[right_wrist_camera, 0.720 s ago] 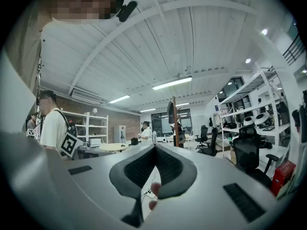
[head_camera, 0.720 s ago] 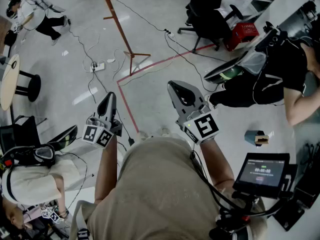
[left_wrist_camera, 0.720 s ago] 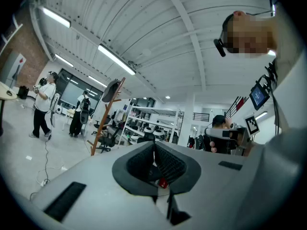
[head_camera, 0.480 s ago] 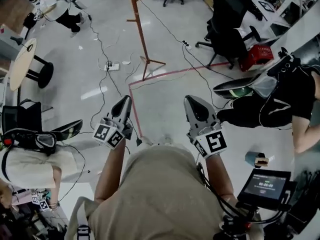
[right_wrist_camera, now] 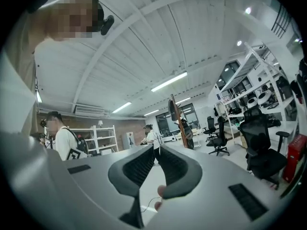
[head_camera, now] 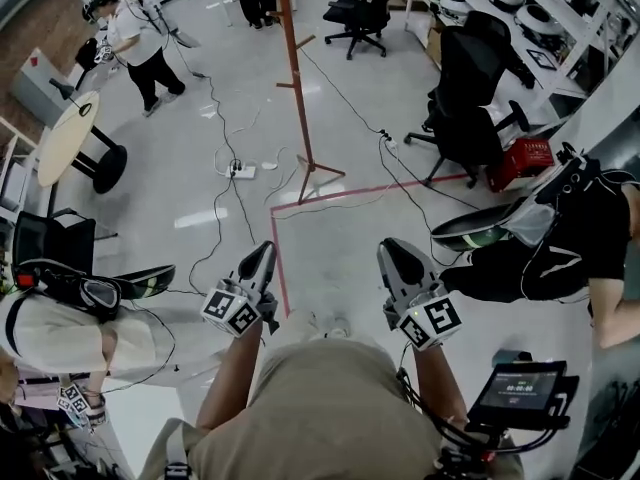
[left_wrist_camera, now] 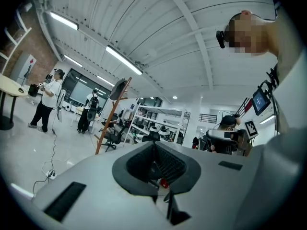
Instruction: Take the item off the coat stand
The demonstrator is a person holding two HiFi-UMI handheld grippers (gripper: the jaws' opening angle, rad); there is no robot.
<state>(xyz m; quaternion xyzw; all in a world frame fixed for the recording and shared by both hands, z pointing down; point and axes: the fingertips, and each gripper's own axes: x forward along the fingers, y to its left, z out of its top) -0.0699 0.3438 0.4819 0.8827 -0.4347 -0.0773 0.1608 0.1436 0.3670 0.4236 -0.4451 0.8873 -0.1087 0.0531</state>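
The coat stand (head_camera: 294, 78) is a brown wooden pole with side pegs, standing on the floor well ahead of me; its top is cut off in the head view. The left gripper view shows the coat stand (left_wrist_camera: 111, 116) far off, with a dark item (left_wrist_camera: 119, 88) hanging at its top. The right gripper view also shows the stand (right_wrist_camera: 179, 126) and the dark item (right_wrist_camera: 172, 110). My left gripper (head_camera: 263, 259) and right gripper (head_camera: 393, 256) are held low in front of my body, both shut and empty, far short of the stand.
A cable and power strip (head_camera: 241, 170) lie left of the stand's base. A red tape line (head_camera: 380, 190) crosses the floor. Black office chairs (head_camera: 470, 68) and a red crate (head_camera: 522, 162) stand right. A round table (head_camera: 60, 140) and people (head_camera: 135, 40) are left.
The head view has lifted, so more of the stand and room shows and both grippers sit lower in frame. Both grippers stay shut and empty.
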